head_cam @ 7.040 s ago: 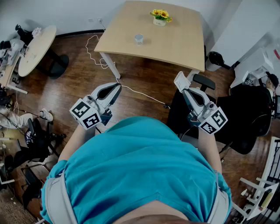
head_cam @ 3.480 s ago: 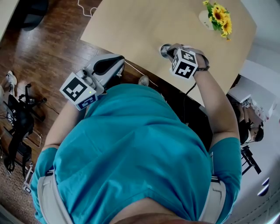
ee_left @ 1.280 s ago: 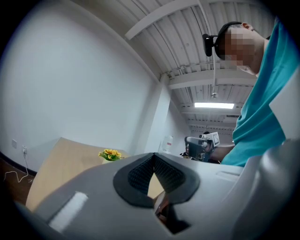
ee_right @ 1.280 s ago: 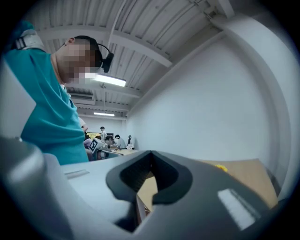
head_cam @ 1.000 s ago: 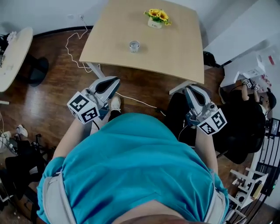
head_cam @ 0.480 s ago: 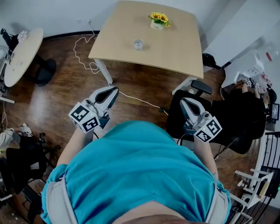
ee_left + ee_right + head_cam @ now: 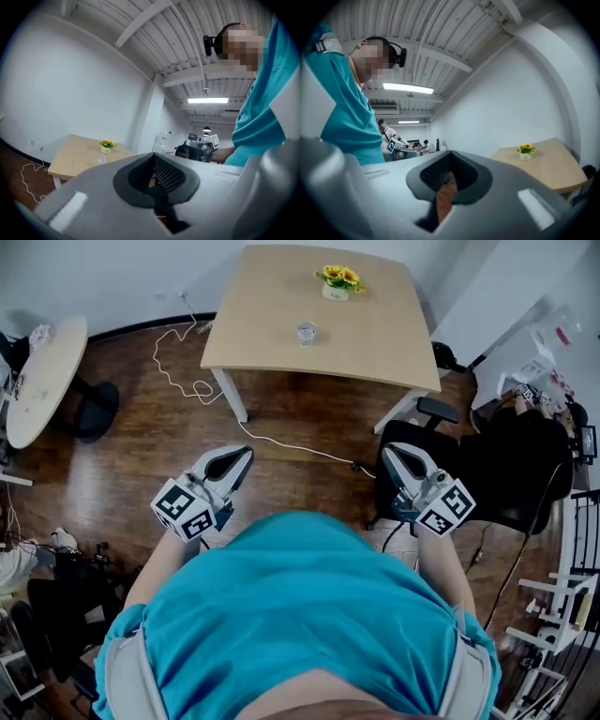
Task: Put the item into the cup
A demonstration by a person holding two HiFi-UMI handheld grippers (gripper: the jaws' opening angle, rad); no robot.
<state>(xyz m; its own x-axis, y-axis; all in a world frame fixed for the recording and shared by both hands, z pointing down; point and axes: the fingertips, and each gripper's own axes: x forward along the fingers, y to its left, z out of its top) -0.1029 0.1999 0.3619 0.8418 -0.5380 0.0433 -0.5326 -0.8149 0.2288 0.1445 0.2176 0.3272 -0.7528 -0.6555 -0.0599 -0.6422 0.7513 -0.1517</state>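
Cup (image 7: 307, 332) stands alone near the middle of the table (image 7: 384, 338), with the flower pot (image 7: 340, 279) behind it toward the far edge. The cup is too small in every view to tell whether the item lies inside, and no item shows anywhere else. The person in a teal shirt stands well back from the table, both arms bent, a gripper at each side of the waist and pointing toward the table. The left gripper (image 7: 246, 452) has its jaws brought together at the tips; its own view shows the ribbed pads (image 7: 165, 172) meeting at the front with nothing between them, and the cup (image 7: 101, 160) and flowers (image 7: 107, 145) far off on the tabletop (image 7: 70, 157). The right gripper (image 7: 388, 448) is likewise fully closed and empty; in its own view the tips (image 7: 450, 153) touch, only brown floor shows through the loop behind them, and the flowers (image 7: 526, 150) sit on the distant table (image 7: 553, 171). A white cable (image 7: 187, 367) trails over the wood floor (image 7: 300, 427) by the table's left leg. A black chair (image 7: 511, 474) stands just right of the right gripper, and a round table (image 7: 37, 376) stands at the far left.
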